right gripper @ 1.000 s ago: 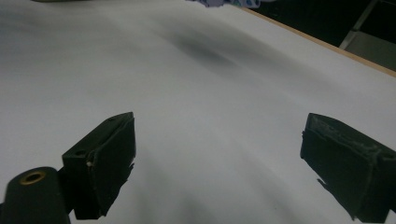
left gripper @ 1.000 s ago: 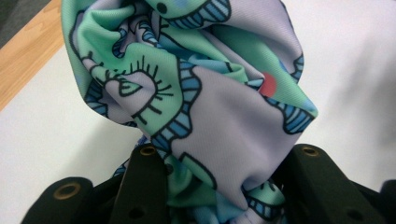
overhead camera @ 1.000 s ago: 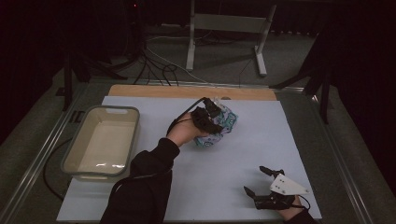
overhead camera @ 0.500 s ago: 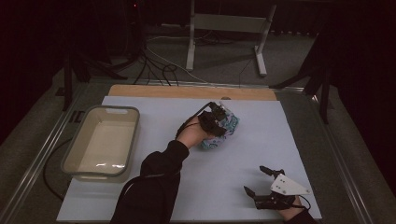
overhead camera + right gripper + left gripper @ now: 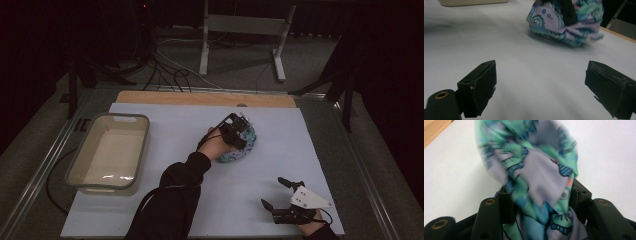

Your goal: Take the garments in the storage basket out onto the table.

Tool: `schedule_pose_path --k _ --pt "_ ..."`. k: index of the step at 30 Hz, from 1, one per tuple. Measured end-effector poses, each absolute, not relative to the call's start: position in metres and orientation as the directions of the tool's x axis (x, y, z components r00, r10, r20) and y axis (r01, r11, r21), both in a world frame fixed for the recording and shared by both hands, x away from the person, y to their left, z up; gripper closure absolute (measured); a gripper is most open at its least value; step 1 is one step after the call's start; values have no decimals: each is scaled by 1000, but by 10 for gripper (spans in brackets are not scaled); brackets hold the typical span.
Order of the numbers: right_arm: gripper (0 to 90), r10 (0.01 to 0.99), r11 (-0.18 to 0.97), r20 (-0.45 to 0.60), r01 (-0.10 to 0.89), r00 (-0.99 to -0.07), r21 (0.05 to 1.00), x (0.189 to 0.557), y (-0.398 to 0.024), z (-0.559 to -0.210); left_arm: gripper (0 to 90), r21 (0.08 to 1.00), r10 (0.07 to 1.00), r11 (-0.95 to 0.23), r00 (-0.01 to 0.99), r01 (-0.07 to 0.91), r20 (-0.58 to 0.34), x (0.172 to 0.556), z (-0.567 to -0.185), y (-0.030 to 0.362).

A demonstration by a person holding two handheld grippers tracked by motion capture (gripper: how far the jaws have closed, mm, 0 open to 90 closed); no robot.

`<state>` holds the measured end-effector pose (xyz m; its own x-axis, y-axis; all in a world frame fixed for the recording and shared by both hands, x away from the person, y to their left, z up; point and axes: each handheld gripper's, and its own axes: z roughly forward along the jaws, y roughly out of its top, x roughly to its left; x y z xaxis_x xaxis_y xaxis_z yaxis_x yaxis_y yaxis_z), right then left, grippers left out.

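Note:
A crumpled cloth, patterned in purple, teal and blue, rests on the pale sheet near the table's middle. My left gripper points down into its top. In the left gripper view the jaws have just been opening: the cloth hangs blurred and slack between the parted pads of the left gripper. My right gripper lies near the front right edge, open and empty. In the right gripper view the cloth lies well ahead of the wide-apart jaws of the right gripper.
A beige plastic bin stands on the left of the sheet, nothing visible in it; its wall crosses the top of the right gripper view. A wooden strip runs along the far edge. Cables and a metal stand lie on the floor beyond.
My left hand has moved right and down, bringing the cloth lower onto the sheet. The right gripper has stayed where it was.

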<state>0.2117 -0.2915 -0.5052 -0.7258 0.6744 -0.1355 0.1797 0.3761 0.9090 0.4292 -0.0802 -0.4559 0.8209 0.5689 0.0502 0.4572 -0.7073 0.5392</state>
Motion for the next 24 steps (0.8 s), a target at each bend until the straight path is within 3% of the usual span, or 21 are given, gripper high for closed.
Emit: schedule_pose_path --k 5,9,17,24 --pt "105 679 369 -127 187 -724 910 211 -292 -506 409 539 571 -708 819 456 56 426 -449 -79" --pt "105 679 371 -130 185 -722 910 212 -292 -505 267 560 587 -687 808 463 51 423 -438 -74" --pt "105 680 381 -142 181 -719 907 211 -292 -505 76 594 601 -661 798 458 53 416 -419 -60" --pt "105 678 381 -140 182 -721 906 212 -292 -506 28 585 575 -676 818 449 37 413 -411 -50"
